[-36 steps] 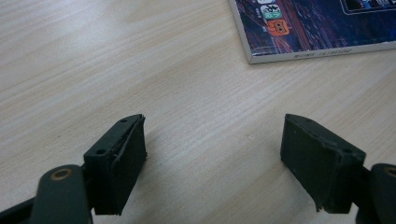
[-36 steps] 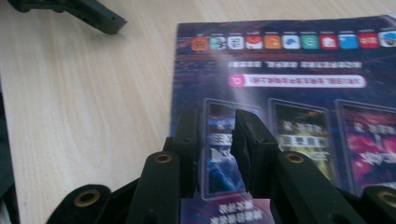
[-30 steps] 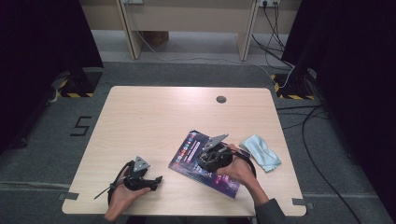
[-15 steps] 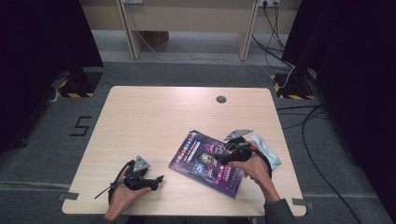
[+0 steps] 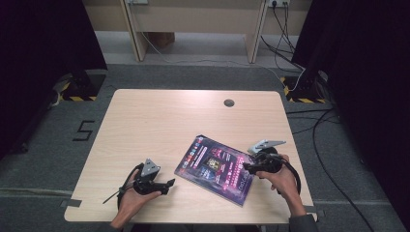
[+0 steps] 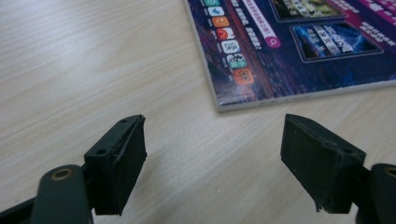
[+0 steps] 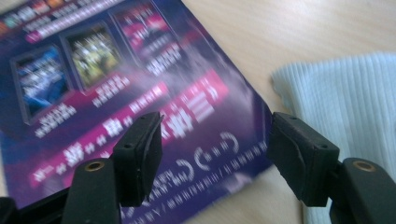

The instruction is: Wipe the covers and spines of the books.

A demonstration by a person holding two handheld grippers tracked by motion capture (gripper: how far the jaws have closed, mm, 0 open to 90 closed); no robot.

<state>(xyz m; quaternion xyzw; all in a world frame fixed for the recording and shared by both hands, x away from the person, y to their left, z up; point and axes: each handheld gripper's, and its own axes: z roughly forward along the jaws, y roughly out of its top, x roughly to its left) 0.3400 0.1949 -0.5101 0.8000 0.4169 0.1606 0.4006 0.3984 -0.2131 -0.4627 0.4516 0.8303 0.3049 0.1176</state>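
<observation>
The magazine [image 5: 218, 168] lies flat on the surface [image 5: 159, 125], between the two hands near the front edge. The right claw [image 5: 247, 167] hovers over the magazine's right end, its jaws just opened wide with nothing pinched between them, a pale blue cloth [image 7: 345, 107] just beside. The left claw [image 5: 170, 182] sits low on the wood, jaws spread and empty, pointing at the magazine's near corner, close but apart.

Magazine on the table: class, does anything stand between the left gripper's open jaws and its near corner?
Nothing visible does. Only bare table lies between the left gripper and the magazine corner ahead of its open jaws.
</observation>
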